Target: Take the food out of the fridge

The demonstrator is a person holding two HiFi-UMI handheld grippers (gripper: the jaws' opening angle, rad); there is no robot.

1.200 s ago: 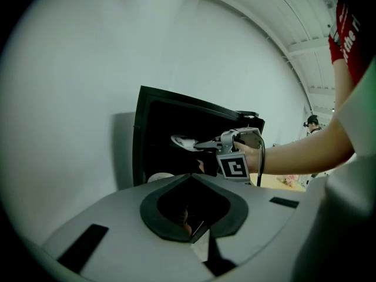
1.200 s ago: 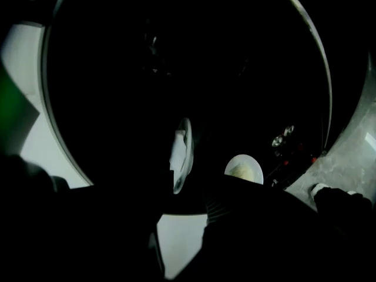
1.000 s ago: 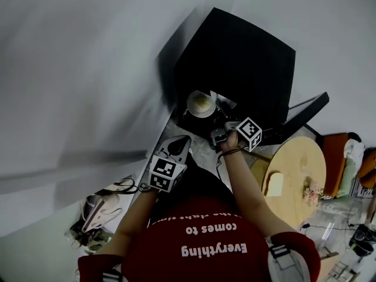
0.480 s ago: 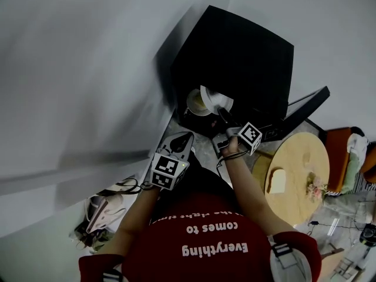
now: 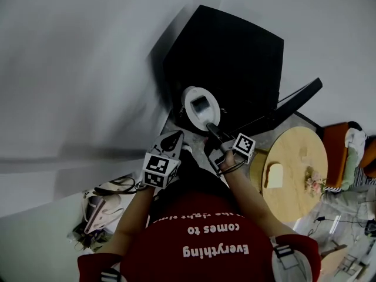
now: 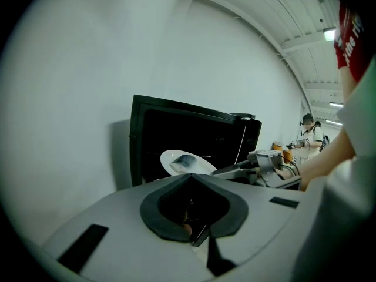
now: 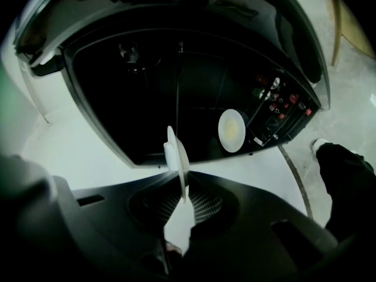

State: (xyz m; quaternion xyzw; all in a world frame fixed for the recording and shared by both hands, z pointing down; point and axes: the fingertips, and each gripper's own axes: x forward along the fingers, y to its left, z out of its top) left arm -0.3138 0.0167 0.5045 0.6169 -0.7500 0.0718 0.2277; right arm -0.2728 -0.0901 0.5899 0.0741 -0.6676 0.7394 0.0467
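The right gripper jaws have just closed and clamp the plate by its rim. The food on it is just outside the fridge. Withdraw level, since the food appears loose. Left gripper jaws are together and empty.

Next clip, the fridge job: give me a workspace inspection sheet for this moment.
Surface: pale floor; the black fridge stands on it, door open.
Job's things: white plate with food held at the fridge's opening; second plate inside.
Clutter: pile of gear on the floor.
Grippers: right gripper has just closed on the white plate's rim; left gripper shut, empty.
Cables: dark loops by the pile.
Surroundings: round wooden table with bread slice; orange chair.
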